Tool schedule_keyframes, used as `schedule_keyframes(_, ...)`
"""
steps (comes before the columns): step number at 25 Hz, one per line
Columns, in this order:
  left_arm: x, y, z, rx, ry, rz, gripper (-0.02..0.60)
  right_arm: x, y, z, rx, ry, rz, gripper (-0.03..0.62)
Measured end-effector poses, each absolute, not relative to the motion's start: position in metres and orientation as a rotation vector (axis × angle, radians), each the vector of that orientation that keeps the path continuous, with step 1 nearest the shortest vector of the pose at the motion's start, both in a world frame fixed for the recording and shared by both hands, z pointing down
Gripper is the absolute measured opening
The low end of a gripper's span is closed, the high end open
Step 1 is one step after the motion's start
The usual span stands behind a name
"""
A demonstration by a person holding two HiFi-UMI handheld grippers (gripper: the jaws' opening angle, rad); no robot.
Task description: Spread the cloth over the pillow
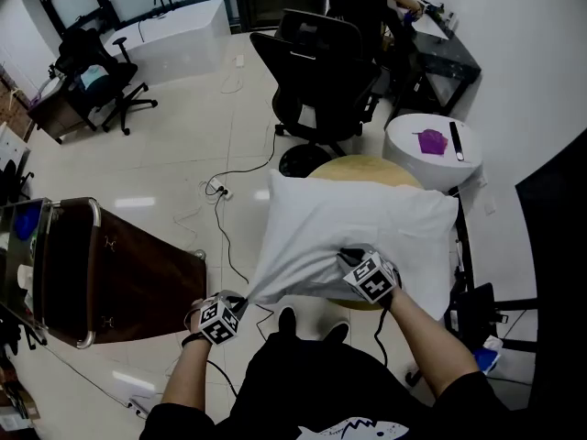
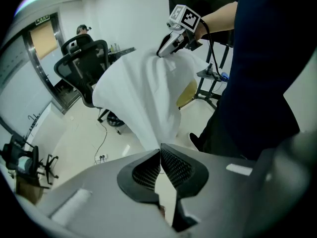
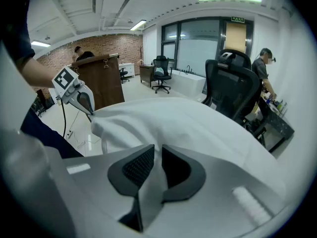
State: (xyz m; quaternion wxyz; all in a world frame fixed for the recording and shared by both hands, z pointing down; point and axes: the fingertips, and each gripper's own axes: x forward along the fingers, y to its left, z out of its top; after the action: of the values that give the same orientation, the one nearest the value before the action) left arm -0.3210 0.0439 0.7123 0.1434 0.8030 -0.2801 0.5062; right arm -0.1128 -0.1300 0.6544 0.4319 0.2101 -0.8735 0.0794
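Left gripper [image 2: 159, 151]: jaws pressed together on the very corner of the white cloth [image 2: 141, 90], which tapers to a thin point at the tips. Right gripper [image 3: 155, 155]: jaws slightly apart, pinching a thicker fold of the near edge.

From the head view I see the cloth draped over a puffy mound on the round wooden top [image 1: 367, 166]. I take that mound for the pillow, which doesn't show separately. The left corner hangs off the near-left side, stretched taut toward me.

Risks as I read them:
- The left grip is only on the tip, so more tension could pop the corner out.
- Pulling both hands toward me could drag the cloth off the far side, or slide the pillow off the small top.
- The bunched fold on the right could leave a ridge once let go.

Around: an office chair [image 1: 321, 71] right behind the top, a white side table [image 1: 431, 149] on the right, a brown lectern [image 1: 128, 278] near my left hand, floor cables [image 1: 225, 209]. Nothing lies on the cloth.
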Motion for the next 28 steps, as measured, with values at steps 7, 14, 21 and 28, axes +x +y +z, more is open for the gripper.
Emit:
schedule_keyframes(7, -0.318, 0.042, 0.735, 2.262, -0.802, 1.459, 0.000, -0.114, -0.126, 0.655, 0.515, -2.195, 0.206, 0.057)
schedule_keyframes(14, -0.321, 0.036, 0.732, 2.260, -0.793, 1.489, 0.000, -0.110, -0.123, 0.629, 0.529, -2.265, 0.165, 0.060)
schedule_keyframes(21, -0.328, 0.038, 0.723, 2.274, -0.786, 1.501, 0.000, -0.087, -0.108, 0.598, 0.587, -2.288, 0.083, 0.077)
schedule_keyframes(28, -0.329, 0.037, 0.721, 2.299, -0.744, 1.527, 0.000, -0.062, -0.068, 0.613, 0.600, -2.226, 0.017, 0.115)
